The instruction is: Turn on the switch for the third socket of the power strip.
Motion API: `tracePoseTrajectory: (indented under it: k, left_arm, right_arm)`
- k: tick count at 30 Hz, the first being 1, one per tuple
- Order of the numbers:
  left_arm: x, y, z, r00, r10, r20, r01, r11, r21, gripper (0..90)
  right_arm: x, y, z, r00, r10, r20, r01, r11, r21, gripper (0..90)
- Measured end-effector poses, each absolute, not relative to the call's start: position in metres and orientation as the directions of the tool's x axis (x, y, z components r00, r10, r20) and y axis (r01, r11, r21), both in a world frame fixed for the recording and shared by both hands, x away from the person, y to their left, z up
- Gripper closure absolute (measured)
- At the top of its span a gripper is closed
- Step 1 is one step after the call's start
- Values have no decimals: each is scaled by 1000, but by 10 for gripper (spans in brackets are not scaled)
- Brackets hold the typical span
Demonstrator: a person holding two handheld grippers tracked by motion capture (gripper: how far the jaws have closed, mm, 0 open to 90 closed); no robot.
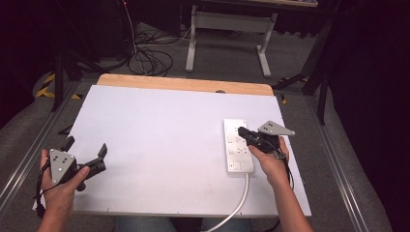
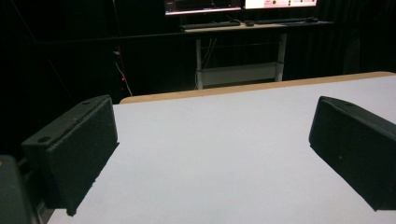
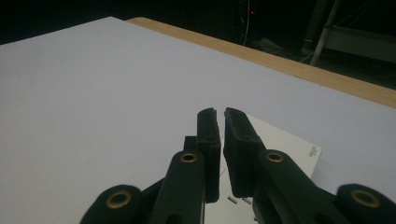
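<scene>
the white power strip (image 1: pixel 238 146) is lying at the right of the bench (image 1: pixel 154 145), its cable running off the near edge. the right tongs (image 1: pixel 243 132) are hovering over its far half, clenched on nothing. the left tongs (image 1: pixel 86 150) are sitting released at the near left, well apart.

White power strip (image 1: pixel 238 146) with a white cord (image 1: pixel 240 200); both grippers black — left gripper (image 1: pixel 86 153), right gripper (image 1: pixel 243 132); white table (image 1: pixel 159 140) — pale wooden far edge.
</scene>
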State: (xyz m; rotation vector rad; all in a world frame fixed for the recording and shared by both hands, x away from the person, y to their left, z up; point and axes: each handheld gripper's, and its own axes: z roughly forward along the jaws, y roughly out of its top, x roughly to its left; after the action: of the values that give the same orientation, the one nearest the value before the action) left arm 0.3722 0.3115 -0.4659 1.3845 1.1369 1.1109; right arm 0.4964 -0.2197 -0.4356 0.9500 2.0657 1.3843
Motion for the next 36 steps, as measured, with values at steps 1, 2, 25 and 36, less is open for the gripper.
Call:
tracePoseTrajectory:
  k: [1, 2, 25, 36]
  left_arm:
    - [372, 311, -466, 140, 988, 60, 83, -72, 994, 17]
    - [372, 311, -466, 140, 988, 60, 83, -72, 994, 17]
    - [373, 311, -466, 142, 988, 58, 84, -70, 994, 17]
    - [373, 311, -466, 141, 988, 58, 82, -71, 994, 17]
  right_arm:
    - [496, -221, -435, -647, 763, -12, 279, 251, 927, 845]
    - [495, -222, -435, -645, 764, -8, 277, 244, 929, 839]
    - [479, -247, -433, -625, 781, -13, 215, 188, 958, 683]
    - [473, -263, -434, -602, 799, 7, 163, 114, 980, 585]
